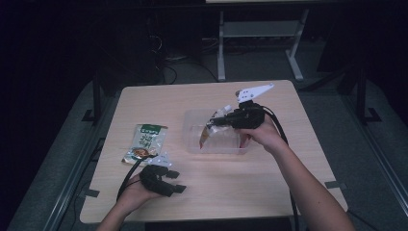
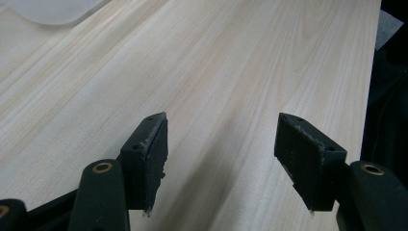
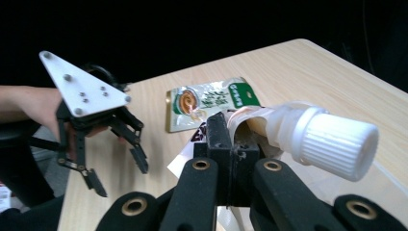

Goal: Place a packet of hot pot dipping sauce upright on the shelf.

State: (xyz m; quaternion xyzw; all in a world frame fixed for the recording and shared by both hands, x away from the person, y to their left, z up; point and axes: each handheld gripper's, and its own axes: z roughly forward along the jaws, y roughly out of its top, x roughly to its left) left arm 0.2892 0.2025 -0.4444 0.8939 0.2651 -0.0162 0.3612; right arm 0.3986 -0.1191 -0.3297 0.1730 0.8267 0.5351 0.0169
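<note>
The clear tray (image 1: 192, 139) sat on the counter (image 1: 269, 187) mid-way across, toward my right side, and I could make out no loose item lying flat in it; the pouch was all that hung inside its walls. My right gripper (image 1: 222, 120) hovered over the tray's right half, the hand tipped in from that side. Its fingers (image 3: 219, 139) were pressed together, pinching the pouch (image 1: 208, 134) just below the neck. In the right gripper view the pouch's ribbed white cap (image 3: 337, 139) stuck out to the right of the fingers, near the camera, with the crumpled top of the film bunched against the pads. From the high view the pouch body dangled down and left from the grip, its lower end inside the tray; whether it touched the tray floor, I couldn't tell.

Left of the tray, apart from it, a green packet (image 1: 144, 142) lay flat on the counter.

My left gripper (image 1: 174, 182) rested low near the front edge, just below the packet. Its fingers (image 2: 151, 154) were spread wide with bare wood between them, holding nothing. A corner of the tray (image 2: 53, 9) peeked in at the top left of the left gripper view.
</note>
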